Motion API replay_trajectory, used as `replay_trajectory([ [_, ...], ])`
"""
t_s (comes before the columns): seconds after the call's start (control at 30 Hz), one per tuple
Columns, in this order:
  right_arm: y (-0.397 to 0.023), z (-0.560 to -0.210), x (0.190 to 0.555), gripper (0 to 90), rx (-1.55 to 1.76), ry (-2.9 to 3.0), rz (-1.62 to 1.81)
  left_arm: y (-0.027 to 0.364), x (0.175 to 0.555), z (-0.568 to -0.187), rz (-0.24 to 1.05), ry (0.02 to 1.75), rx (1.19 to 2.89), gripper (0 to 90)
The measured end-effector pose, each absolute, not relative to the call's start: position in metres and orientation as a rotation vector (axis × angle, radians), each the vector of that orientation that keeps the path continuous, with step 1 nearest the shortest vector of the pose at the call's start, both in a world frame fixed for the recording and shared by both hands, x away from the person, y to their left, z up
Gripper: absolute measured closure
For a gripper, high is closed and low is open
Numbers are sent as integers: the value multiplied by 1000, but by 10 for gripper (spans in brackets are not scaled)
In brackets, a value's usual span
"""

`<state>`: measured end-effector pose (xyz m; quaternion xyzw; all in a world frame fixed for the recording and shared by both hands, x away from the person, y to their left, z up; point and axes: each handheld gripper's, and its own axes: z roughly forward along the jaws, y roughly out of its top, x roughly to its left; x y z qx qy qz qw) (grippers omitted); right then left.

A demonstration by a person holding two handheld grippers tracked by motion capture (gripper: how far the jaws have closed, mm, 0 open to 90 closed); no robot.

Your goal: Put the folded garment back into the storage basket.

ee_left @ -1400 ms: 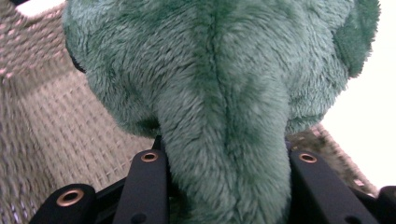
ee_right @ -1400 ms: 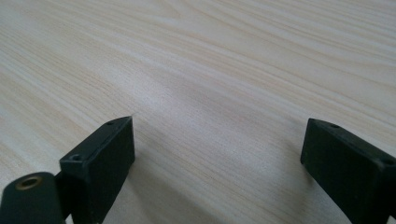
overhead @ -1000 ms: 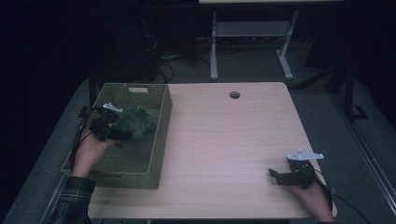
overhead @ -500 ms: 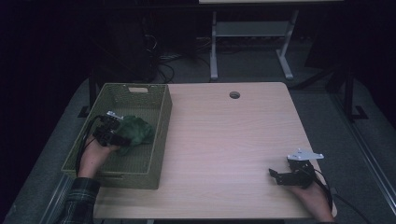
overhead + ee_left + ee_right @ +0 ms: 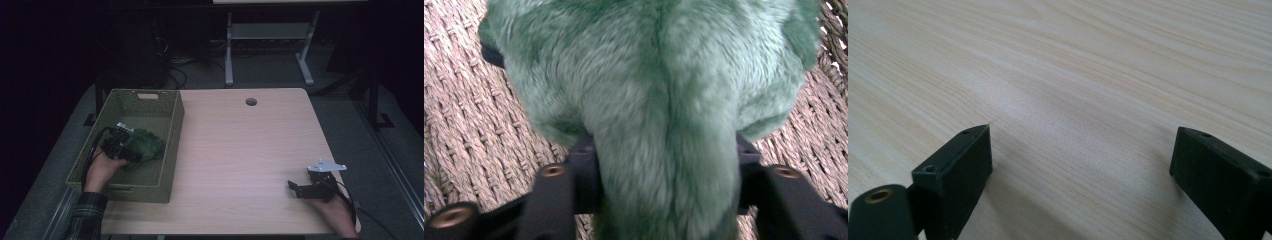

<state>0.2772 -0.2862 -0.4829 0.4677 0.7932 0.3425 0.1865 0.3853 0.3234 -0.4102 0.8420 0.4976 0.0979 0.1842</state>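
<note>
The left gripper (image 5: pixel 131 150) has come down into the basket (image 5: pixel 170 150) with the green plush toy (image 5: pixel 145 144): a second ago it held the toy up near the basket's right wall, and now the toy rests low on the woven floor, toward the middle of the basket at the left of the table (image 5: pixel 250 150). Its jaws have just been opening; in the left gripper view the toy (image 5: pixel 659 100) lies between them, its fur bulging past the pads, so whether they press on it I cannot tell. My reading is that this is the release, and the drop into the basket is all but finished; what remains would be to draw the gripper back clear of the fur. The right gripper (image 5: pixel 300 189) sits at the near right corner of the table as before, jaws wide apart over bare wood with nothing between them. No brand, label or writing can be read anywhere.
</note>
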Motion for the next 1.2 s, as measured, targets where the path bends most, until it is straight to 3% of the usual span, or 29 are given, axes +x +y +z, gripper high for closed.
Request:
replay_trajectory([
  [0.13, -286, -483, 277, 95, 1318, 2234, 965, 324, 385, -408, 290, 1406, 2357, 254],
  [0.33, -286, -483, 277, 95, 1317, 2233, 965, 329, 381, -392, 317, 1388, 2308, 171],
  [0.73, -286, -483, 277, 95, 1316, 2234, 965, 314, 367, -348, 388, 1267, 2226, 164],
  [1.2, -286, -483, 277, 95, 1316, 2234, 965, 266, 364, -321, 358, 1092, 2179, 165],
])
